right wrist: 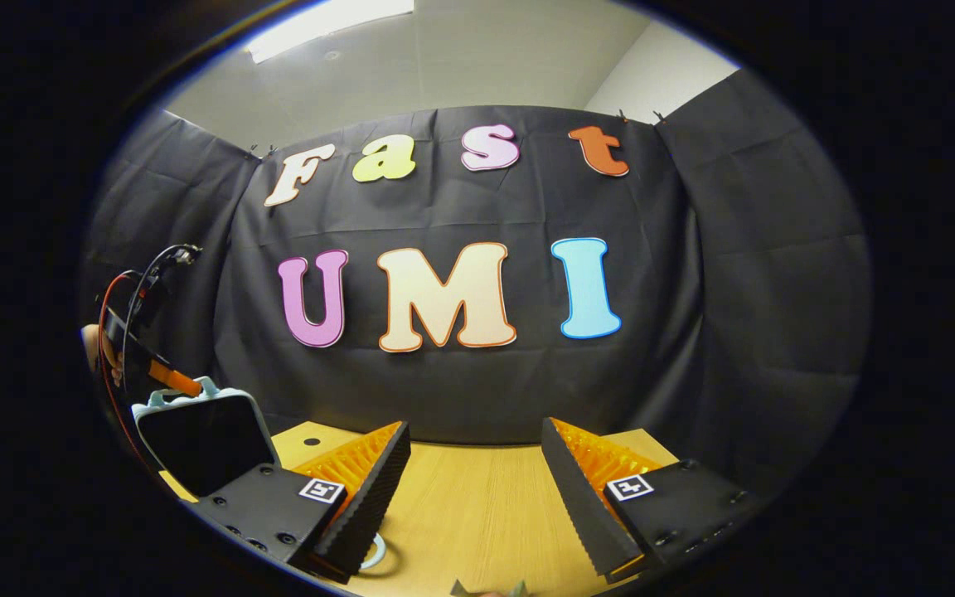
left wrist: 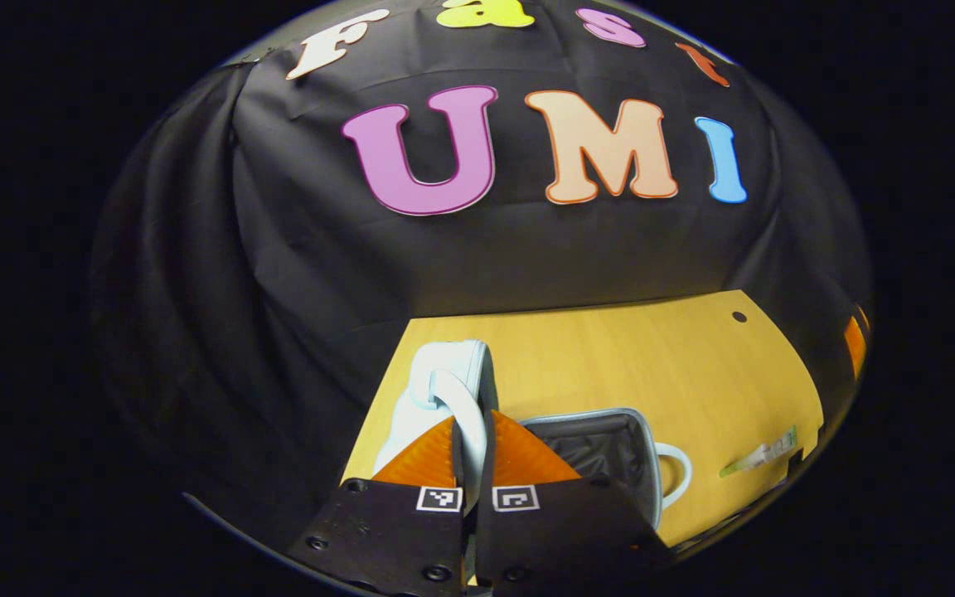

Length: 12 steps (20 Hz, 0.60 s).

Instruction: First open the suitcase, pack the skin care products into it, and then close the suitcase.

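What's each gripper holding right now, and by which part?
The left gripper is shut on the suitcase lid's handle, lid raised. The right gripper is open, holding nothing.

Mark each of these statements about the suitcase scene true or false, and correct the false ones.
1. The left gripper is shut on the suitcase lid's handle. True.
2. The suitcase is closed. False: its lid stands raised and the dark lined inside shows.
3. The right gripper is open and holds nothing. True.
4. A skin care tube already lies inside the suitcase. False: it lies on the wooden table, apart from the case.
5. The right gripper grips the suitcase lid. False: it hovers over the table, and the left gripper is at the lid.
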{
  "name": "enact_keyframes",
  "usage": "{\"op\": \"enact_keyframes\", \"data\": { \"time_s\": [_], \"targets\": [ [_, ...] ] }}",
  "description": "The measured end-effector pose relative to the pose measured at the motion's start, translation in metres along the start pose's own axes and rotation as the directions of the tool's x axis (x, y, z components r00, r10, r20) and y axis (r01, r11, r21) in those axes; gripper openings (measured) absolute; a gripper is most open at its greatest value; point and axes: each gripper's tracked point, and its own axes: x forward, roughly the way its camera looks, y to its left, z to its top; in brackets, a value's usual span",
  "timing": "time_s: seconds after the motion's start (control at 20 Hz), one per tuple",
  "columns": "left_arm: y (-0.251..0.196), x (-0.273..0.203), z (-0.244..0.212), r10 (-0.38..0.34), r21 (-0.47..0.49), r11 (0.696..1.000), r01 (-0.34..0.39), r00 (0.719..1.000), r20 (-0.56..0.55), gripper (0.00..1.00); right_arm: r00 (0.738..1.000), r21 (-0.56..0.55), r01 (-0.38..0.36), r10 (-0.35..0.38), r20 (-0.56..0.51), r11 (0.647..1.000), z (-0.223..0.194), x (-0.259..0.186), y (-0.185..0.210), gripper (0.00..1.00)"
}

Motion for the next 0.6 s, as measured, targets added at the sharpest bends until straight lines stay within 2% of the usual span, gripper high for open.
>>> {"op": "enact_keyframes", "data": {
  "time_s": [0.1,0.35,0.6],
  "targets": [
    [0.006,0.007,-0.002,-0.001,-0.019,1.0,0.001,1.0,0.0,0.0,1.0,-0.012,0.019,-0.019,0.0,1.0,-0.001,0.002,0.006,0.98],
    [0.033,0.011,-0.006,0.052,-0.067,0.996,-0.052,0.999,0.008,0.0,0.998,-0.047,0.055,-0.055,0.019,0.997,0.004,0.009,0.022,0.98],
    [0.045,0.02,-0.016,0.063,-0.175,0.982,-0.063,0.998,-0.007,0.0,0.996,-0.068,0.089,-0.09,-0.018,0.994,-0.007,0.018,0.031,0.99]
  ]
}}
